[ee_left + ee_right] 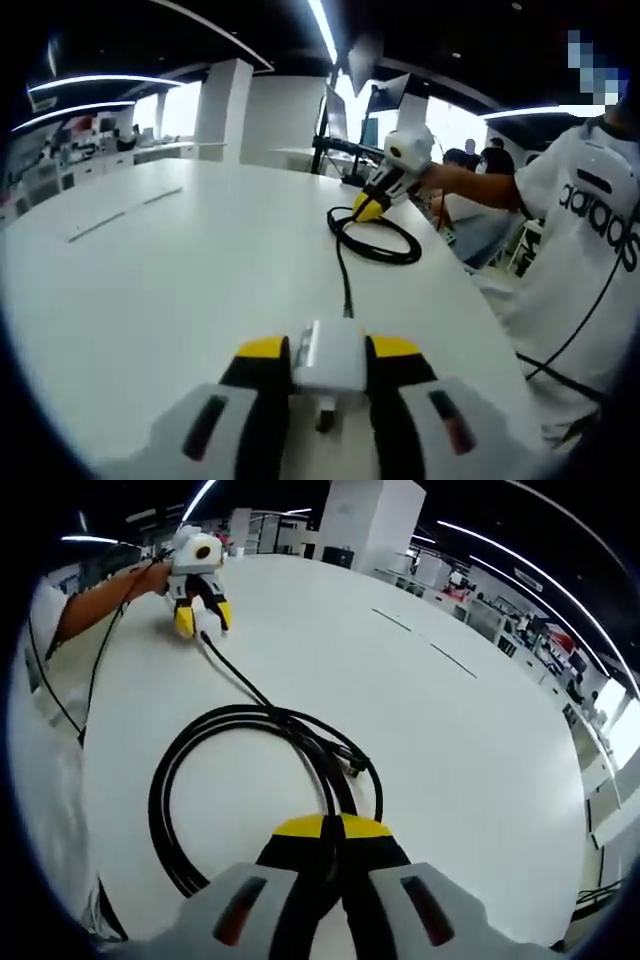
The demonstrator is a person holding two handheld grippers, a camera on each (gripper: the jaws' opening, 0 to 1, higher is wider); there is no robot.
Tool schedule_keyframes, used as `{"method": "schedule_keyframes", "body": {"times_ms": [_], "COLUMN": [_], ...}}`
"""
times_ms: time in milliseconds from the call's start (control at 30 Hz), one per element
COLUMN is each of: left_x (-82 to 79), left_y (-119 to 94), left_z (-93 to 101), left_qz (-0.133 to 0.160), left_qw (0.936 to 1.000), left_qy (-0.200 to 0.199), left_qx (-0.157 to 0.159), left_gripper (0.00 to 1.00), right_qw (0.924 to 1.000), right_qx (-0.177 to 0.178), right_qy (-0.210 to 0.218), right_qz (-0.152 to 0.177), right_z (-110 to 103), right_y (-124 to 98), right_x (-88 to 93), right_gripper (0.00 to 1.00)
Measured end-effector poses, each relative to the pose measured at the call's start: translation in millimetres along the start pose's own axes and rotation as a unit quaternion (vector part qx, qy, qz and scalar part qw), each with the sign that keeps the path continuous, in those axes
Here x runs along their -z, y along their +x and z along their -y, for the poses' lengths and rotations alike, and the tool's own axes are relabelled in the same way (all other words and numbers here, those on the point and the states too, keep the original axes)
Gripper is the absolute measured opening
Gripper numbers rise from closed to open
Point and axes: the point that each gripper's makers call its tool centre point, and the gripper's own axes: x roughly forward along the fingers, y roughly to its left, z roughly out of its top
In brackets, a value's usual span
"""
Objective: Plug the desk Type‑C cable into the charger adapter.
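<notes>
Left tool [328,362] is clamped on the white charger adapter [330,365], low over the desk [180,270]. Right tool [335,845] has its jaws pinched shut on the coiled black Type-C cable [240,720]. Looks like the grab step; next I'd find the plug end and line it up with the port.

Person in a white short-sleeved T-shirt with black lettering [590,205], beside it a thin black wire [585,320]; both grey two-jaw grippers [328,375] [333,855] have black, yellow-tipped jaws.
</notes>
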Motion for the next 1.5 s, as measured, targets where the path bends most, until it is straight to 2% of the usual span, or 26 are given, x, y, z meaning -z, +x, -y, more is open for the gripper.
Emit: {"method": "schedule_keyframes", "body": {"times_ms": [400,700,900,1133,1333,1500], "left_x": [-5.6,-9.4,-12.3,-15.0,-19.7,-20.5], "left_y": [0,0,-1,1,2,1], "left_z": [-24.5,-46.0,-62.6,-70.5,-86.1,-96.6], "left_qz": [0.002,-0.009,-0.015,-0.009,-0.013,-0.014], "left_qw": [1.0000,0.9999,0.9998,0.9999,0.9995,0.9995], "left_qy": [-0.008,-0.002,0.000,-0.005,0.004,0.005], "left_qx": [-0.003,-0.008,-0.012,-0.014,-0.029,-0.028], "left_gripper": [0.29,0.29,0.29,0.29,0.29,0.29], "right_qw": [0.9998,0.9995,0.9995,0.9994,0.9994,0.9994], "right_qx": [0.008,0.013,0.017,0.021,0.024,0.027], "right_qy": [0.016,0.024,0.022,0.022,0.019,0.015], "right_qz": [0.008,0.016,0.018,0.017,0.016,0.014], "right_z": [17,29,33,44,51,57], "right_y": [13,23,28,36,43,47], "right_x": [-9.0,-18.1,-22.1,-27.9,-33.5,-34.9], "right_gripper": [0.02,0.02,0.02,0.02,0.02,0.02]}}
